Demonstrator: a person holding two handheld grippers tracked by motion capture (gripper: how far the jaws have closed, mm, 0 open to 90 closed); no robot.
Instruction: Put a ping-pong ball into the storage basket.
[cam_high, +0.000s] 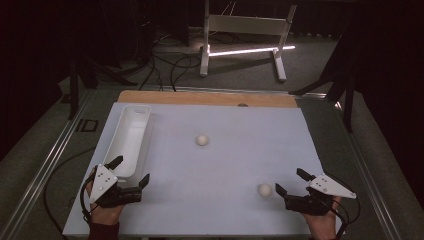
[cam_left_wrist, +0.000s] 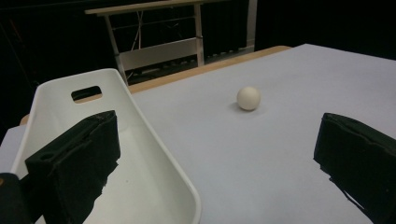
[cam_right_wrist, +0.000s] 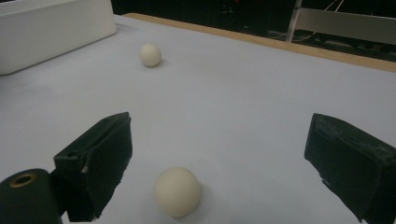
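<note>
The near ball sits on the white table at its front right, and in the right gripper view that same ball lies low between the 2 black jaws, closer to the left one, touching neither. The right gripper is right there beside it in the high view, jaws spread wide and gripping nothing, pointed left and a little away from the person. A hand holds it from the bottom edge, with the grey 3-cornered plate on top.

Out past it, a 2nd ball rests alone near the middle of the table, well apart from the 1st; it shows small and far in the right gripper view and again ahead of the left gripper's camera.

Over on the other side, the left gripper is also released, jaws wide, nothing between them. In the left gripper view one jaw stands over the near end of the white tray, the other over bare table. That tray lies lengthwise along the table's left edge, with a handle slot at its far end

A wooden strip runs along the table's far edge, and a white frame stands on the floor beyond
</note>
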